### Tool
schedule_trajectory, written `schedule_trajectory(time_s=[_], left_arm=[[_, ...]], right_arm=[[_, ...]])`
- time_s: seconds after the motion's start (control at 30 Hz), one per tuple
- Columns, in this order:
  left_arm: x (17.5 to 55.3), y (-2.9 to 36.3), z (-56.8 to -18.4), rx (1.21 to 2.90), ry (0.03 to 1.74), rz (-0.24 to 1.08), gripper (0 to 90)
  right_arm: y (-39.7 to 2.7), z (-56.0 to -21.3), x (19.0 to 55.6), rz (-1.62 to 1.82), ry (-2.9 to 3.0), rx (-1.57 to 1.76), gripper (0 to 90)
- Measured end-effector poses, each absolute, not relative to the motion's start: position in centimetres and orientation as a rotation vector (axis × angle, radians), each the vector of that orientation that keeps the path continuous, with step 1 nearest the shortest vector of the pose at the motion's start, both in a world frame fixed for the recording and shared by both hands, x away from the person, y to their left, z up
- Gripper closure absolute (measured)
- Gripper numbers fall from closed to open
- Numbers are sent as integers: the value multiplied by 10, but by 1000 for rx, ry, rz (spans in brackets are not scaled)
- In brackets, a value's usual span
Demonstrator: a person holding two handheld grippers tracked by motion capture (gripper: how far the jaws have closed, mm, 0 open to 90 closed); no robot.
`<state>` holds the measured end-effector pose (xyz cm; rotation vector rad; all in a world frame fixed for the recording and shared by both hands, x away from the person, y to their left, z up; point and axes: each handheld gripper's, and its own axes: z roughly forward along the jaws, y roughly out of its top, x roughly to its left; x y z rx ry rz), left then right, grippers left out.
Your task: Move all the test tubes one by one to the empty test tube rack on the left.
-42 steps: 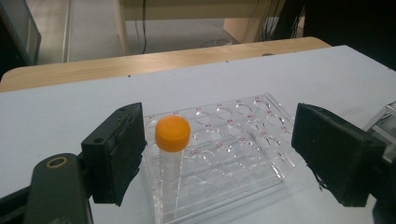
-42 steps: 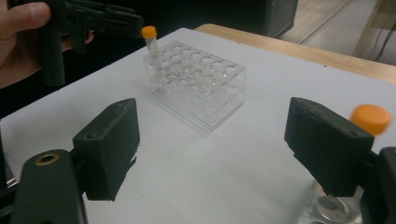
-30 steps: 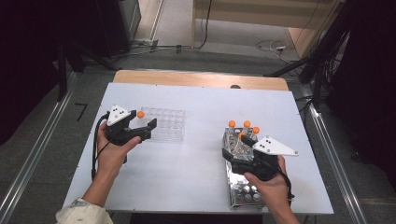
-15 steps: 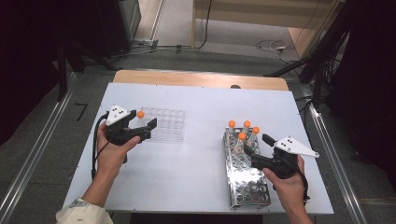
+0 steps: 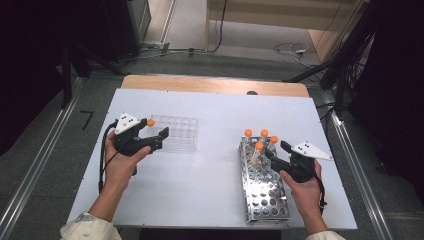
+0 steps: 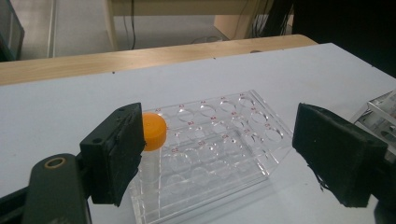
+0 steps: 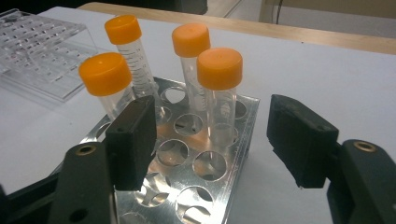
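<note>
A metal tube rack (image 5: pixel 264 200) lies at the right with several orange-capped tubes (image 5: pixel 259 146) standing at its far end. My right gripper (image 5: pixel 274 150) points at them from the right. Its jaws have just been closing and stand open (image 7: pixel 215 140); the nearest tube (image 7: pixel 219 70) stands just beyond the gap, untouched. A clear plastic rack (image 5: pixel 176 133) sits at the left, with one orange-capped tube (image 6: pixel 154 130) in its near corner. My left gripper (image 5: pixel 161 137) hovers open (image 6: pixel 224 154) in front of that rack, its left pad (image 6: pixel 119 154) beside the tube.
The white table (image 5: pixel 215 115) ends in a wooden strip (image 5: pixel 215 85) at the far side. Cables (image 5: pixel 295 50) lie on the floor beyond, and metal rails (image 5: pixel 30 185) run along both sides.
The right hand has moved rightwards off the metal rack and now points at the tubes, with its jaws narrower. The left hand has stayed where it was.
</note>
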<state>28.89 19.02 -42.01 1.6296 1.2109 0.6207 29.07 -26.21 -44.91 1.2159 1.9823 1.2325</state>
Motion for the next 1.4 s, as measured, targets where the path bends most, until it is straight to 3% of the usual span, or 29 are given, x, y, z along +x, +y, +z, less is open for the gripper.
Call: schedule_trajectory(time_s=[1.0, 1.4], left_arm=[[288, 189, -422, 1631, 1212, 611, 182], [288, 188, -422, 1629, 1211, 600, 183]], right_arm=[[-260, -463, 304, 1224, 1980, 1209, 692], [-260, -456, 302, 1243, 1957, 1192, 708]])
